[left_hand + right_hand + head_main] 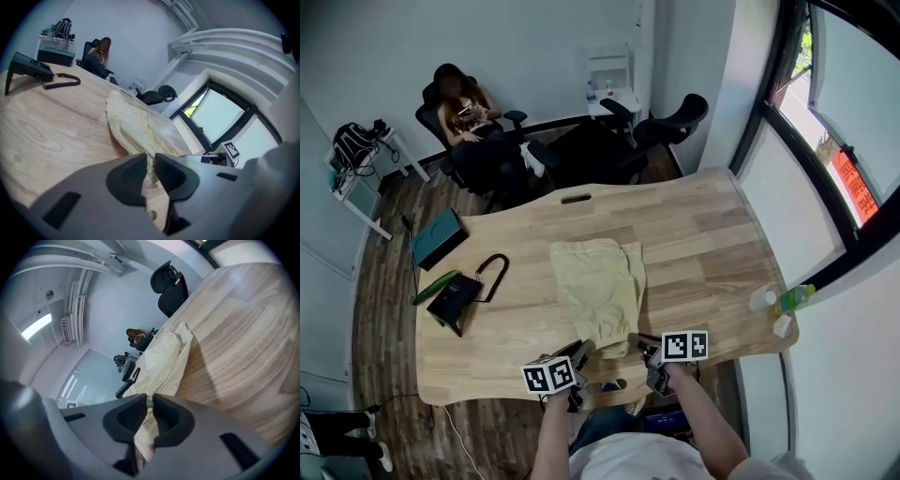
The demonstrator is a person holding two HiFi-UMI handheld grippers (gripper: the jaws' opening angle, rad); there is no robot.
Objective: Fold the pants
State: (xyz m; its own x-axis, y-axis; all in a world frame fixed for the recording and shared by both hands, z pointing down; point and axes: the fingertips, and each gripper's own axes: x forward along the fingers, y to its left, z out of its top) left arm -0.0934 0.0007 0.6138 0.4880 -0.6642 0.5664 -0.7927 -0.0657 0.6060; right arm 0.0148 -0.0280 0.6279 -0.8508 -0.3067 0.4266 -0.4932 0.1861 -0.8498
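Holding the near end of the pants (598, 286) up off the table (722, 234), right at the table's near edge. Pinching one corner of the yellow cloth tight with the left gripper (149, 169). Pinching the other corner tight with the right gripper (150, 405), with a bit of cloth left hanging under its pads. Leaving the rest of the pants flat near the middle of the table, stretched toward the table's far edge.

Looks like the start of a fold: lifting the near end. Next, most likely: carry both corners side by side over the cloth toward the table's far edge, keep them level, lay the near end down on the far end, then let go. Must not pull too hard, to keep from dragging the whole pants across the table.
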